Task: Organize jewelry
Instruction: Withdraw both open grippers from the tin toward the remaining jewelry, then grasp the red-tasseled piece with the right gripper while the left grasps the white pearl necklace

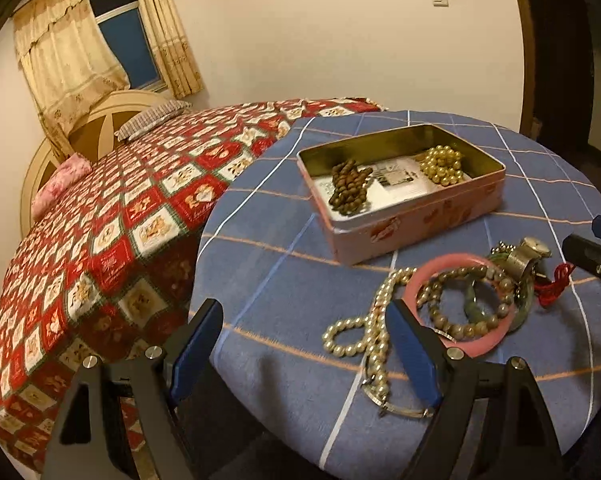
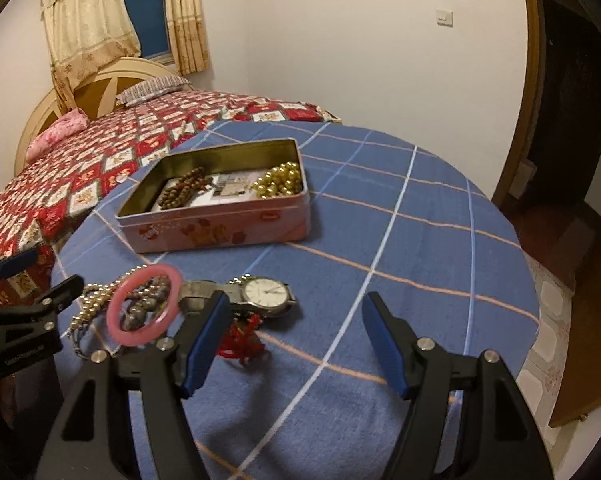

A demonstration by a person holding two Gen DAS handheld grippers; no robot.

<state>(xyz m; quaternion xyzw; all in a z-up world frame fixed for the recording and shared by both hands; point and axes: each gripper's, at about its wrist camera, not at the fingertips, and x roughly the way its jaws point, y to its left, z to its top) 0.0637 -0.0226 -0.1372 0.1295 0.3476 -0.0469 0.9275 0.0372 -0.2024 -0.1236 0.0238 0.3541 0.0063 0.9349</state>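
Judging by looks, the rigid pink plastic bangle (image 1: 460, 312) is light and slippery; grip its near rim. Both the left hand-held gripper (image 1: 306, 350) and right hand-held gripper (image 2: 296, 344) gape wide, empty.

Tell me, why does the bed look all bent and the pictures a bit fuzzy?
Left wrist view: the fisheye lens bows the bed and table edge, with dark corners; warm, dim room light. Right wrist view: the same bending curves the door frame; the pink bangle and nearby beads look slightly smeared; the tin box is soft too.
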